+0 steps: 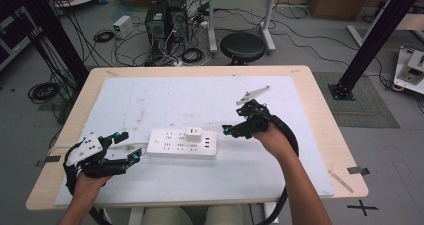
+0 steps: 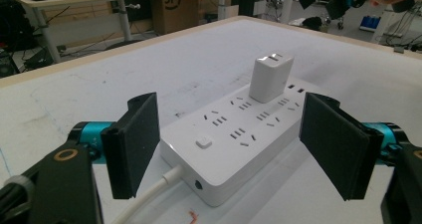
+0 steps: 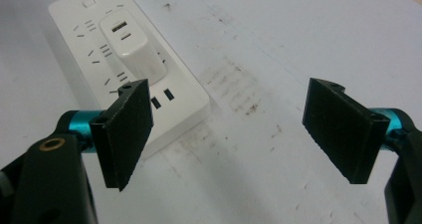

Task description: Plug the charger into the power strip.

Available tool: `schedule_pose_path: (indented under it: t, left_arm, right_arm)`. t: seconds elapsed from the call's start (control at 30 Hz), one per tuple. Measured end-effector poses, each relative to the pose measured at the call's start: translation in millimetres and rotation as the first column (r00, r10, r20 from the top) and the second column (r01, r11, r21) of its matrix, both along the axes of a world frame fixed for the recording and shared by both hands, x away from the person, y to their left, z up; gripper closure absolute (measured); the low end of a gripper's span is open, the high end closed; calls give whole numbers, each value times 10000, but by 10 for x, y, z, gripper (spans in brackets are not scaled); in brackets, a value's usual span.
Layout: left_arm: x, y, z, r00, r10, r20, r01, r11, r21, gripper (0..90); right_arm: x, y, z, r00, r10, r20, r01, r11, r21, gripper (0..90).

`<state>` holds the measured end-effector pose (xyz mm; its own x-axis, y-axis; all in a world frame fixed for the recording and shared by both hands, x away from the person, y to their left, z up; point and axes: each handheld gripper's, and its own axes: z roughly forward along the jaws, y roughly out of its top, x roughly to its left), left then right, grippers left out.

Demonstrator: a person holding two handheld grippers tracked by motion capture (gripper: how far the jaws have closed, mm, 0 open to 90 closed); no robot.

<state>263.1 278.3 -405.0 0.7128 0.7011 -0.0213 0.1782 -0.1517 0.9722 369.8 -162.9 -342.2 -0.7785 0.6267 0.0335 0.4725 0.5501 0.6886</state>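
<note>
A white power strip (image 1: 182,144) lies on the white mat, with a white charger cube (image 1: 193,132) plugged into its top. My left gripper (image 1: 127,146) sits low at the strip's left end, open. In the left gripper view its jaws stand to either side of the strip's near end (image 2: 239,134) and white cable (image 2: 149,196), and the pads do not press on either. The charger (image 2: 270,77) stands farther along. My right gripper (image 1: 234,121) hovers just right of the strip, open, with nothing between its pads (image 3: 124,129). The right gripper view shows the charger (image 3: 132,47) and the strip's end (image 3: 184,99) at the left.
The white mat (image 1: 250,170) covers most of a wooden table (image 1: 330,135). A black stool (image 1: 243,47) stands beyond the far edge, among floor cables and black frame posts (image 1: 370,35). Bare, scuffed mat (image 3: 259,84) lies right of the strip.
</note>
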Motion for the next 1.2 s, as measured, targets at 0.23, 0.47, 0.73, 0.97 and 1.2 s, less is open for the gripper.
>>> schedule_pose_path:
  t: [0.23,0.47,0.73,0.97,1.2]
  left_arm:
    - [29,-31,-3,10000,28,-7,-28,10000,-50,241]
    - [72,-42,7,10000,-3,-19,3,10000,6,241]
    - [77,-37,6,10000,69,-18,-69,9999,-105,240]
    - [55,-35,11,9999,109,-37,-110,9999,-112,240]
    - [41,-27,27,9998,199,9,-199,9997,-157,241]
  right_arm:
    - [-212,-384,-96,9927,-1029,631,957,9895,1080,205]
    - [-431,-609,-305,9834,-1557,937,1426,9809,1326,169]
    - [-584,-747,-416,9689,-2059,1377,1813,9683,1720,169]
    - [-635,-796,-447,9604,-2377,1456,2109,9611,1783,169]
    - [-677,-840,-444,9572,-2446,1546,2149,9587,1861,169]
